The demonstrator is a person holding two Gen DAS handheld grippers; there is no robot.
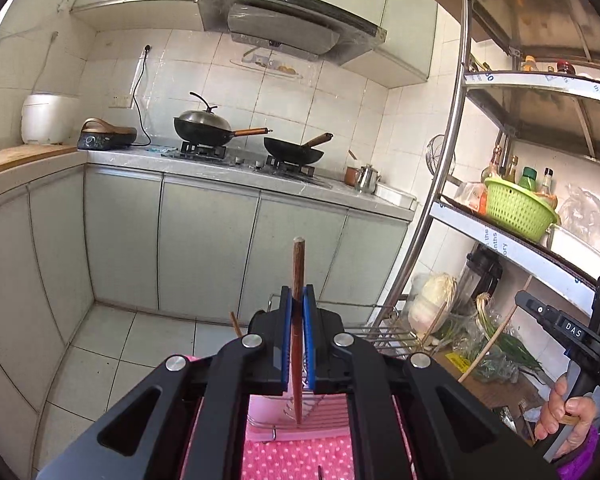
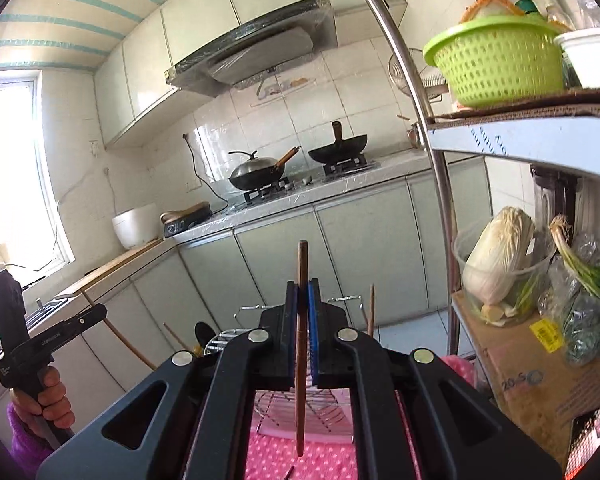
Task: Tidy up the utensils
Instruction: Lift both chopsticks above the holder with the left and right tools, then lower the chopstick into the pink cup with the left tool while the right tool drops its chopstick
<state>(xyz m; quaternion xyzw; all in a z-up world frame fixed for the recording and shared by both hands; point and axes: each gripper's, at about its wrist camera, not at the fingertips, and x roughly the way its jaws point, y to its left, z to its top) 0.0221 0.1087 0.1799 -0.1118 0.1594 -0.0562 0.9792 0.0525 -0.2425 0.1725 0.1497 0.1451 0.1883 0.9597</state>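
Note:
My left gripper is shut on a dark wooden chopstick that stands upright between its blue pads. My right gripper is likewise shut on a brown wooden chopstick, also upright. Both hang above a wire utensil rack on a pink tray over a pink dotted cloth. In each wrist view the other gripper shows at the edge, held by a hand, with its stick slanting down from it. More sticks and a dark spoon stand at the rack.
A counter with two black woks on a stove runs along the far wall. On the right stands a metal shelf with a green basket, a cabbage and a cardboard box. Tiled floor lies between.

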